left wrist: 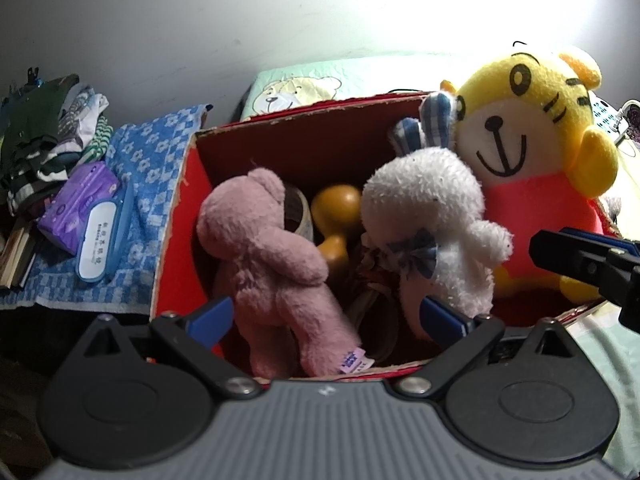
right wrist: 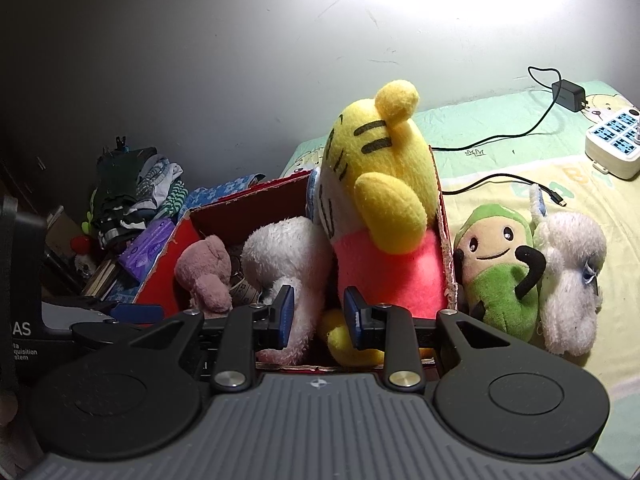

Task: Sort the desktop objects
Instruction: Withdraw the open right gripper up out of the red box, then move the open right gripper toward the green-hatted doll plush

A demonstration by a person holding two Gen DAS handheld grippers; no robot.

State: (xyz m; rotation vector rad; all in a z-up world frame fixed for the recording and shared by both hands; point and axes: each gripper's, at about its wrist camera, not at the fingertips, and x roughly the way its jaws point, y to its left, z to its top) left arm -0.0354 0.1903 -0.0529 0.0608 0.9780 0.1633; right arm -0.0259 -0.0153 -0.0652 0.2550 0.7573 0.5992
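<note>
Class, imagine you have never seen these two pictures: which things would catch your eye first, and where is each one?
The big yellow tiger plush in a pink top draws the eye first, sitting upright at the right end of the red box. Beside it in the box are a white bunny and a pink bear. Outside the box, on the bedsheet to its right, a smiling green plush leans by another white plush.

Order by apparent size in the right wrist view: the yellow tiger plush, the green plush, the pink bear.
1. Yellow tiger plush, clearly the largest.
2. Green plush.
3. Pink bear, smallest, though partly hidden inside the red box, so its true size is unsure.
</note>
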